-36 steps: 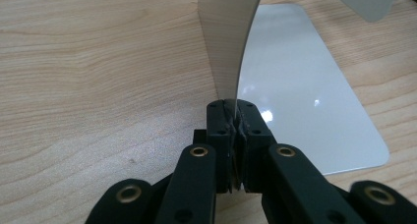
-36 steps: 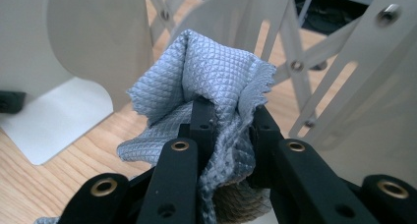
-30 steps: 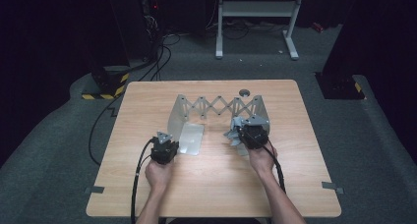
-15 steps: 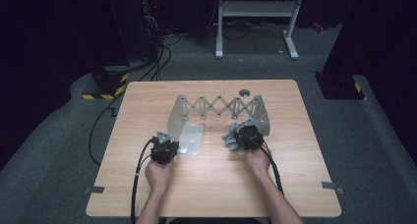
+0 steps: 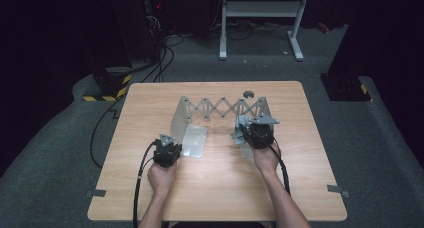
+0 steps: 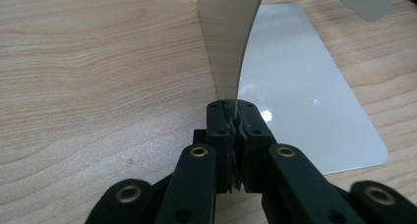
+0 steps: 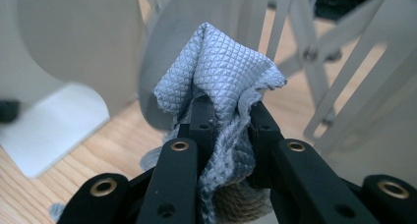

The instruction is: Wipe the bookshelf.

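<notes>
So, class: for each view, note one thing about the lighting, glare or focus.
High view: the pale wooden table is lit, the surrounding room dark. Left gripper view: a bright glint on the glossy white flat plate. Right gripper view: the grey diamond-textured cloth is sharp, while the metal scissor-lattice rack behind is blurred.

Two grippers are working over one wooden table [image 5: 215,188]: a left gripper [image 5: 167,153] and a right gripper [image 5: 257,133]. One expanding metal rack [image 5: 220,110] is standing there (two end plates), one grey cloth [image 7: 221,71] is being held, and one small round disc [image 5: 248,94] is lying behind.
</notes>
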The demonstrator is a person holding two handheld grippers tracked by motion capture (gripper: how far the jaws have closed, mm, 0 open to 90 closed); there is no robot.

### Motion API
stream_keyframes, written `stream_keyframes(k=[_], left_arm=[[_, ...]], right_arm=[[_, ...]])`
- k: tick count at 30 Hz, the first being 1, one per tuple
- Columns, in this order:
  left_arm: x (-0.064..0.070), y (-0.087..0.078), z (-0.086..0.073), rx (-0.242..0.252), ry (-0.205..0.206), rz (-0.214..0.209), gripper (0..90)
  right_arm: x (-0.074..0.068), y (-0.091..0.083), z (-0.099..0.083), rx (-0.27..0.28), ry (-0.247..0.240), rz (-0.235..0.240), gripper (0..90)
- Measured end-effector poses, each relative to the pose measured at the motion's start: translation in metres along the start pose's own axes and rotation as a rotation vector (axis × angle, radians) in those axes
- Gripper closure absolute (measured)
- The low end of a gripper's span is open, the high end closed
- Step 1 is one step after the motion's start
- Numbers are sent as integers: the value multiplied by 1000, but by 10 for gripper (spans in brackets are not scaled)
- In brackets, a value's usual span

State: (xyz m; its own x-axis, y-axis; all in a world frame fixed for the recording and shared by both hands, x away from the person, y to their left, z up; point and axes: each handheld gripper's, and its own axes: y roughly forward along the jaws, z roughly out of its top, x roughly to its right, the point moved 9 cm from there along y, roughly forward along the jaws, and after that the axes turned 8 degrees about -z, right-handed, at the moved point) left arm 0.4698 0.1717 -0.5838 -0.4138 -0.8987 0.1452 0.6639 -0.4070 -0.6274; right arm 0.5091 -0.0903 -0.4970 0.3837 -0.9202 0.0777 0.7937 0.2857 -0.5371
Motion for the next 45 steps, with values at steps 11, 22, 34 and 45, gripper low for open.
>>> stream_keyframes(k=[11,22,34,45], left_arm=[[1,0,0,1,0,-3,855],[1,0,0,1,-2,-9,856],[0,0,0,1,-4,-12,855],[1,0,-1,0,-2,-14,856]], right_arm=[[3,-11,19,48,-2,-5,781],[1,24,-14,-76,-11,-32,781],[3,47,-35,-156,9,-21,780],[11,9,15,-5,48,-19,780]])
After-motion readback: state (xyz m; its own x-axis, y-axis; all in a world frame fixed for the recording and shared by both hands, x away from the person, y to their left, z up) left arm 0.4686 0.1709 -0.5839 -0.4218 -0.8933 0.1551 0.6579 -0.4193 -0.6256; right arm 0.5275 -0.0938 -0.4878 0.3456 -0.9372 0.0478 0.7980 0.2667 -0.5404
